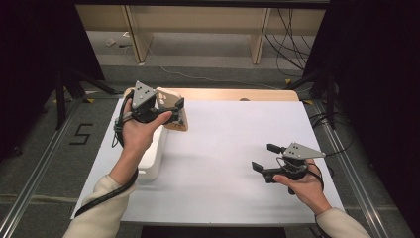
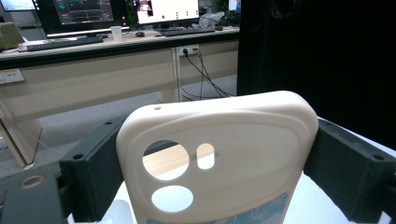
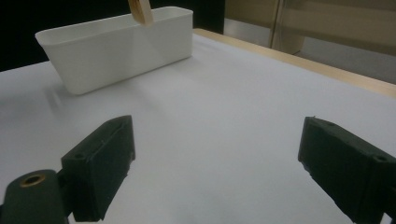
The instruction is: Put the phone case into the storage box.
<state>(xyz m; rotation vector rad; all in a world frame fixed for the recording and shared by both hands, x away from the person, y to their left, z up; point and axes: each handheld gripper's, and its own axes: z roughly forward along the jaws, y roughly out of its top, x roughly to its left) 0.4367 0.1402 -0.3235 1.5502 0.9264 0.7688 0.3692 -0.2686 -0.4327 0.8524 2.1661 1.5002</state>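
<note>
Two black jaws of the left gripper (image 1: 173,106) clamped on either side edge of a cream, soft-looking phone case with round camera cut-outs (image 2: 219,158), held upright in the air above the far end of the white rectangular plastic bin (image 1: 153,153). Case wedged squarely between both pads, touching each. Right gripper (image 1: 265,157) low over the white table sheet (image 1: 223,148), jaws spread, nothing between them, well apart from the case.

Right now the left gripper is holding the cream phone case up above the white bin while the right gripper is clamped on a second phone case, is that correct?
Not quite. The left gripper does hold the cream phone case above the white bin, but the right gripper holds nothing: in the right gripper view its jaws stand open over the bare white table.
</note>
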